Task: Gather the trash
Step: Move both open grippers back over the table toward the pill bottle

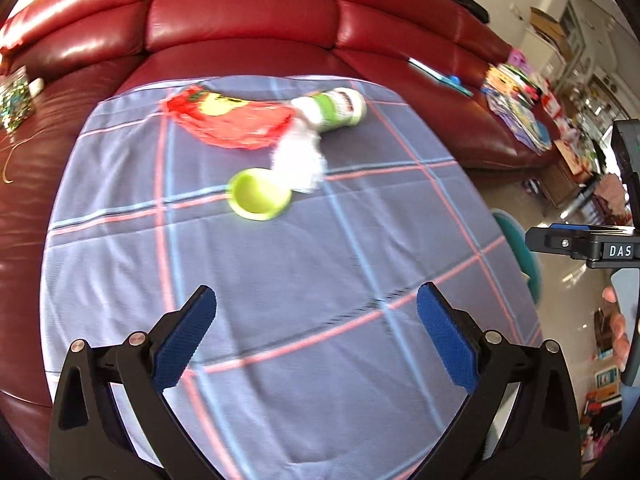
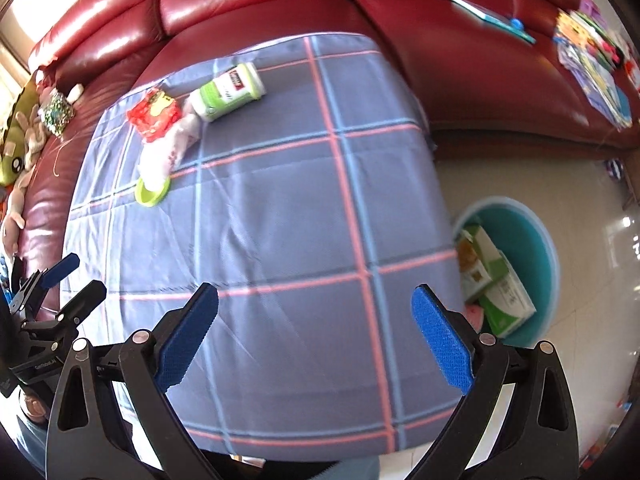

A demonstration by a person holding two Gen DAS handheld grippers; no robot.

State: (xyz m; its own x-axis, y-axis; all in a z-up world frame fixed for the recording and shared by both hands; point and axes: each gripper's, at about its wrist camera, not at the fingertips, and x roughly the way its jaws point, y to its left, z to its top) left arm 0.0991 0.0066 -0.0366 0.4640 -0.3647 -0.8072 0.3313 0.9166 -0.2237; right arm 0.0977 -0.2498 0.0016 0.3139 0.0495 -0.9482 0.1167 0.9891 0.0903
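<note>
On the plaid-clothed table [image 1: 280, 320] lie a red snack wrapper [image 1: 232, 120], a white-and-green bottle [image 1: 336, 110] on its side, a crumpled white tissue [image 1: 300, 162] and a lime-green lid [image 1: 260, 196]. They also show in the right wrist view: wrapper [image 2: 154, 116], bottle [image 2: 228, 90], tissue [image 2: 168, 150], lid [image 2: 152, 192]. My left gripper [image 1: 316, 328] is open and empty, short of the lid. My right gripper [image 2: 316, 332] is open and empty over the table's near part. A teal bin [image 2: 532, 240] holding cartons stands on the floor at the right.
A red leather sofa [image 1: 248, 12] wraps around the table's far side and left. Books and papers [image 1: 516, 100] lie on the sofa at the right. Plush toys [image 2: 16, 148] sit on the sofa at the left. The other gripper [image 1: 584, 240] shows at the right edge.
</note>
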